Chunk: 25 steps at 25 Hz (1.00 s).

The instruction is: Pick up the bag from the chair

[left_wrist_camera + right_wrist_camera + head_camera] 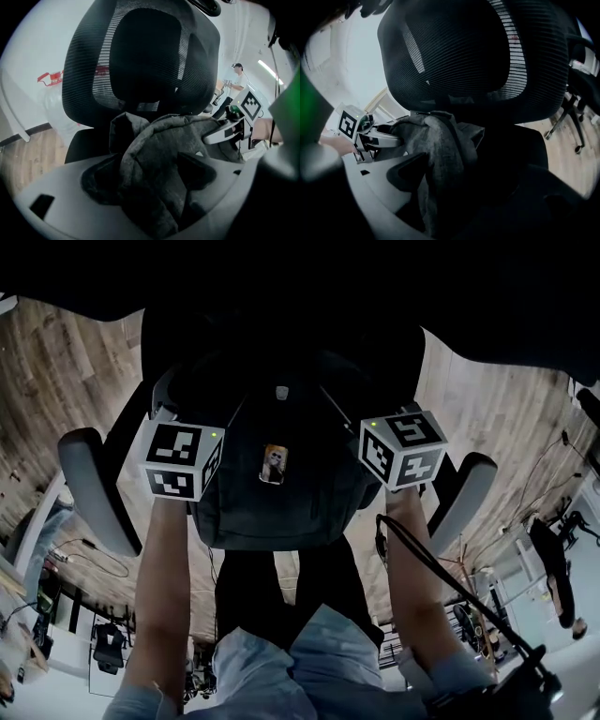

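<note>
While bag (pixel 281 512) sits on chair (pixel 89 484), left gripper (pixel 147 176) fingers (pixel 97 183) spread astride its fabric; right gripper (pixel 477 185) likewise

Marker cubes: a left marker cube (pixel 181 460) and a right marker cube (pixel 403 451) are carried, white-faced and printed with black square patterns.
Lights: a small green light is lit on each cube's top face.
Cable: a black cable (pixel 441 568) is led from just beneath the right marker cube.
Sleeves: a light blue left sleeve (pixel 129 703) and right sleeve (pixel 452 677) are worn, well apart from the right marker cube.
Shells: the left hand-held gripper (pixel 147 175) and right hand-held gripper (pixel 477 177) are moulded in pale grey, with dark jaw faces.
</note>
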Available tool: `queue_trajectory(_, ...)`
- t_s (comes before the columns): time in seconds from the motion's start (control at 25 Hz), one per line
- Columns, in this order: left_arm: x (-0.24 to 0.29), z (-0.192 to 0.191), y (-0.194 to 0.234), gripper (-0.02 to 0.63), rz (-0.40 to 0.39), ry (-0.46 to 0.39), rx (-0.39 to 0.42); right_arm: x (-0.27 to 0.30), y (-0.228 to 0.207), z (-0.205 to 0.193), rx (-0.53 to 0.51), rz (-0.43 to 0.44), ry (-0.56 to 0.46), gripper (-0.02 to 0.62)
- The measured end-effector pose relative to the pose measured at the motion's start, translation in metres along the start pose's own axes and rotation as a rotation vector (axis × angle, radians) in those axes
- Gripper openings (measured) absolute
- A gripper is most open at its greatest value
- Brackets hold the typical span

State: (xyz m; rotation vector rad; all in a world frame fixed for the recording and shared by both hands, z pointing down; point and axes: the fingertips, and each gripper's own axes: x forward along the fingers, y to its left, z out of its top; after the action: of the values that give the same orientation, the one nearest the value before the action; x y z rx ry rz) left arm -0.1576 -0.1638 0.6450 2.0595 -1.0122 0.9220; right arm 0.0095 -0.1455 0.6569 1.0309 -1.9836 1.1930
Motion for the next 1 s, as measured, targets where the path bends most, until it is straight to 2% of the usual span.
queue_trajectory(0.32,-0.011,0.004,-0.001,0.274,-0.031,0.011,-0.008,-0.015,0.015,0.006,-0.083,-0.029,-0.049,0.234)
queue_trajectory(0.56,-0.028,0.014,-0.005,0.221,-0.03,-0.024,-0.024,-0.035,0.027,0.012,-0.121,-0.041,-0.127,0.17)
queue_trajectory(1.0,-0.109,0.02,-0.029,0.192,0.02,-0.231,0.018,-0.095,0.079,0.01,-0.217,-0.059,-0.288,0.123)
